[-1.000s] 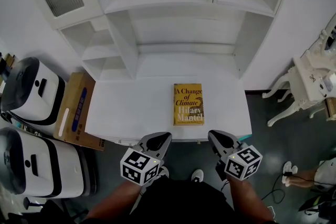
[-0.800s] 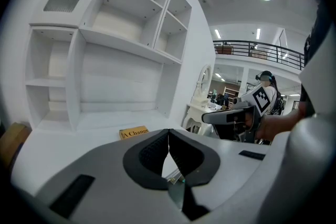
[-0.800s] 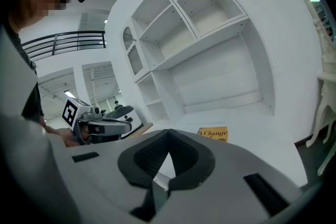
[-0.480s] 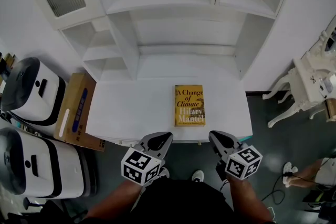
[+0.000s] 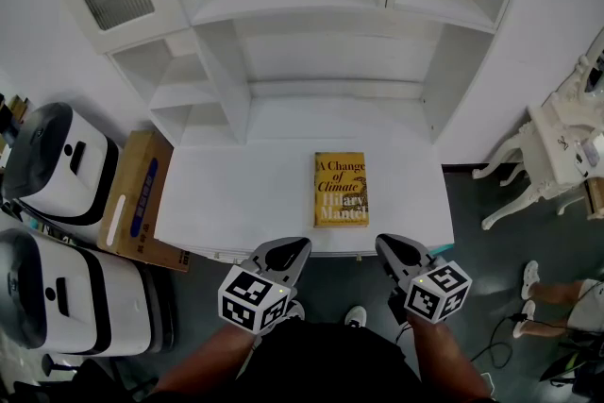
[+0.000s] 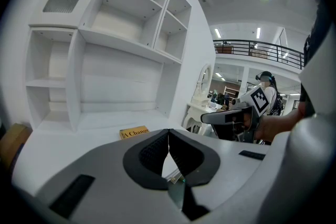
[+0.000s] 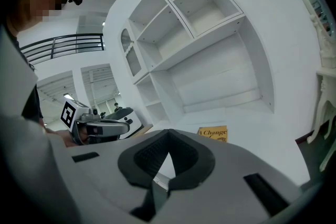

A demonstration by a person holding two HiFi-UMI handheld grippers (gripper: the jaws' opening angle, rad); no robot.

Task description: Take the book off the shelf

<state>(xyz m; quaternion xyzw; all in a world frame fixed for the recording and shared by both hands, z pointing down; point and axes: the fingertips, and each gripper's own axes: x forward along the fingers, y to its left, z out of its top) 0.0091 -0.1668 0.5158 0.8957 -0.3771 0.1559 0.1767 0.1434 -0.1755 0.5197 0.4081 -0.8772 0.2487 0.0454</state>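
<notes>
A yellow book [image 5: 341,189] lies flat, cover up, on the white counter [image 5: 236,193] of the shelf unit, near its front edge. The same book [image 6: 133,132] shows small past the left jaws, and the book [image 7: 213,133] also shows past the right jaws. My left gripper [image 5: 289,250] hangs below the counter's front edge, left of the book, shut with nothing in it. My right gripper [image 5: 389,246] is held at the same height, just right of the book, also shut and empty. Both stay short of the counter.
Above the counter, the white shelf unit [image 5: 311,5] has bare compartments. A cardboard box [image 5: 137,198] leans at the counter's left end, beside two white machines [image 5: 57,160]. A white ornate table [image 5: 566,146] is at the right, with a person's feet [image 5: 528,297] on the dark floor.
Both grippers and the book have stayed where they were. The view shifted slightly, and the feet at the right moved.
</notes>
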